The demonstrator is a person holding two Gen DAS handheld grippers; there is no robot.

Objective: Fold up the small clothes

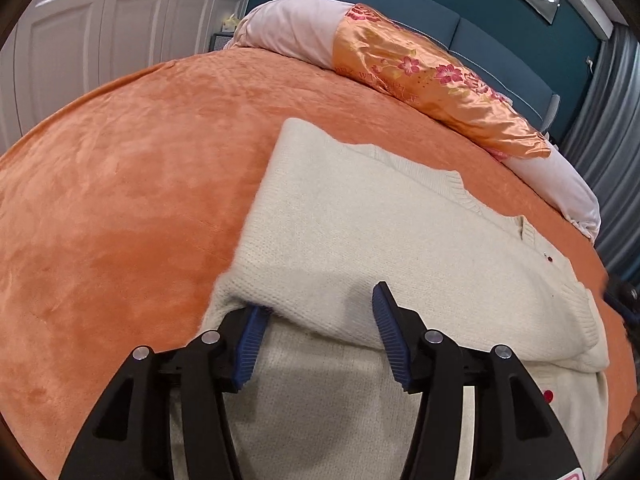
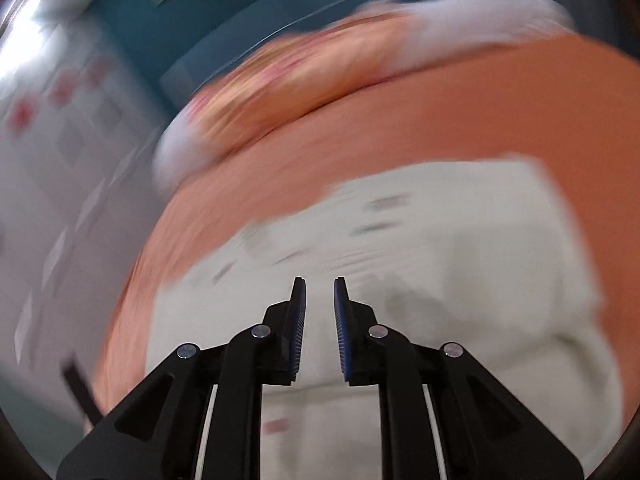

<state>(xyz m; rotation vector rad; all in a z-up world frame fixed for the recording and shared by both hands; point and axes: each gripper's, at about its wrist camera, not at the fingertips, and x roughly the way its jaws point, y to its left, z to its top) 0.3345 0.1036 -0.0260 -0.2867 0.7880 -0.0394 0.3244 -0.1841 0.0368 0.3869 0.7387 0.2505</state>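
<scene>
A cream sweater [image 1: 360, 232] is laid partly folded mid-bed [image 1: 120, 200], one flap turned over; further folds are judged outstanding. The left gripper [image 1: 320, 336] is spread apart; the right gripper [image 2: 320, 328] is narrowly parted, gripping nothing.

Legible text: none that I can read. Faint lettering on the orange floral pillow [image 1: 436, 88]; too small and warped.
</scene>
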